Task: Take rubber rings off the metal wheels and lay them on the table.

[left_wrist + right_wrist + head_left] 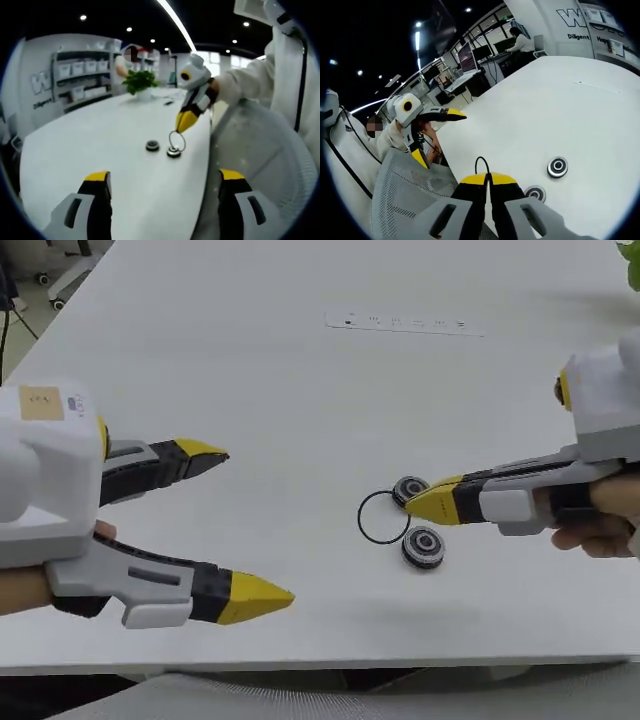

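Rubber ring (360,518), one, pinched by right hand-held gripper (410,504); two metal wheels (423,546) (409,486); left hand-held gripper (260,525) spread

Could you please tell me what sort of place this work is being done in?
Probably an open-plan office or lab: shelves of white bins, a potted plant, and desks with monitors beyond the white table.

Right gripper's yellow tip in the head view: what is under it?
Under the right gripper one metal wheel shows partly; the rest is covered. The rubber ring sticks out from the shut jaws; its pinched part is hidden.
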Tool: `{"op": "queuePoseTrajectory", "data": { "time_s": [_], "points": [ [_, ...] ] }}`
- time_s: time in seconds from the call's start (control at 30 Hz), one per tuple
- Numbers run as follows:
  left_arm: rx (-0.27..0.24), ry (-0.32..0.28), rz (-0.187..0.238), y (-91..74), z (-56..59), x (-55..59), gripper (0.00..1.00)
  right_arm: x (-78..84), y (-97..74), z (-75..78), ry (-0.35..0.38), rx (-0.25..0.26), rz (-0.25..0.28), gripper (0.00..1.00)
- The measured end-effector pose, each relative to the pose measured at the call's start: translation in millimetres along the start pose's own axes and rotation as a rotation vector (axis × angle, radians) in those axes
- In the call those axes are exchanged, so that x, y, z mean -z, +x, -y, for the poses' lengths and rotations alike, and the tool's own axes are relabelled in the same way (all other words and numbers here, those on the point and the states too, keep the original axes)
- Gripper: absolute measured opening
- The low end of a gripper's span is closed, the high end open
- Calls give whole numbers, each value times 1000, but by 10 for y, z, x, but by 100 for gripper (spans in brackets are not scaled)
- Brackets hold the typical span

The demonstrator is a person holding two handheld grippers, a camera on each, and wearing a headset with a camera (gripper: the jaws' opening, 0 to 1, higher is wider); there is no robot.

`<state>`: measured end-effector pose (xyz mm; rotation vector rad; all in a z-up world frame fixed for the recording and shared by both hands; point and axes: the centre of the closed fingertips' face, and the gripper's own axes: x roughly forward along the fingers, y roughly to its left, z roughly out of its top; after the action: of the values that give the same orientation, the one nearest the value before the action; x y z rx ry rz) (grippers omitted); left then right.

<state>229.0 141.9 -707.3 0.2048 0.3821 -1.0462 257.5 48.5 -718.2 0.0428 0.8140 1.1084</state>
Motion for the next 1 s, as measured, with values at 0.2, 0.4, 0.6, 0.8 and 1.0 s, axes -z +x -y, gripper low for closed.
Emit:
{"op": "queuePoseTrajectory", "data": {
  "time_s": [0.2,0.4,0.6,0.8,1.0],
  "points": [
    [30,-1,0,9,37,70,91,82,147,-7,-4,21,-30,0],
    [45,-8,-2,19,30,121,94,159,221,32,10,41,-54,0],
    [47,-13,-7,31,21,138,94,244,322,131,22,61,-85,0],
    [30,-20,-6,65,24,128,95,358,416,235,15,70,-123,0],
    [-13,-44,17,110,41,27,94,397,509,310,-13,50,-155,0]
  ]
}}
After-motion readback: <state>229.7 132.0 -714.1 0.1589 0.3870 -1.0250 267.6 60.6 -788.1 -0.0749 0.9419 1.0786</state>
